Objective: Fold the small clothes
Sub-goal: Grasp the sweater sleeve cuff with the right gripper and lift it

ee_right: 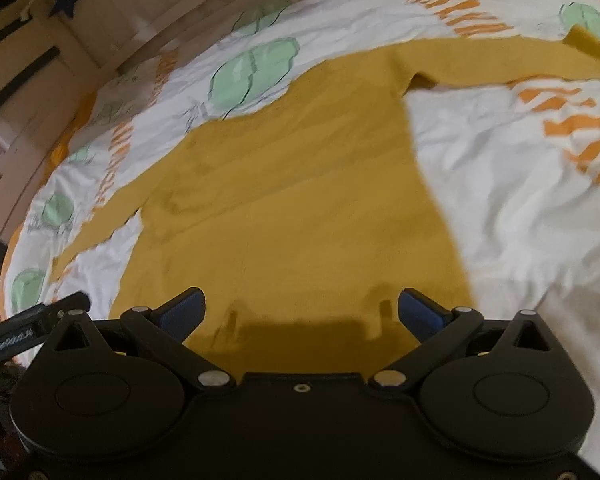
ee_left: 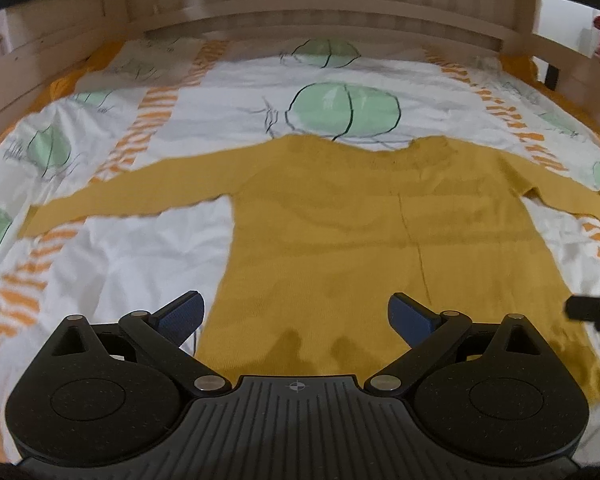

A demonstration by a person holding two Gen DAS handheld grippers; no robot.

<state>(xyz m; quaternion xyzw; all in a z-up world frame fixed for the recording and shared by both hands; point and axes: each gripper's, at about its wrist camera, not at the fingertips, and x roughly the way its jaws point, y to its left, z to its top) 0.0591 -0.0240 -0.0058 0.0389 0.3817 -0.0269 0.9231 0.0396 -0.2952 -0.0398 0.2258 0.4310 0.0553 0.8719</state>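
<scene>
On the bed sheet (ee_left: 140, 264), a yellow sweater (ee_left: 340, 240) lies flat; both grippers' fingers (ee_left: 180, 314) spread apart.

The sweater (ee_left: 332, 232) lies flat on the bed (ee_left: 148, 264), its hem near and its neck far; one sleeve (ee_left: 112, 196) stretches out to the left, the other sleeve (ee_left: 560, 196) to the right; the headboard (ee_left: 300, 12) stands behind the bed's far edge; the left tongs (ee_left: 296, 316) hang over the hem's left part, the right tongs (ee_right: 302, 312) over its right part, both spread wide and empty.
</scene>
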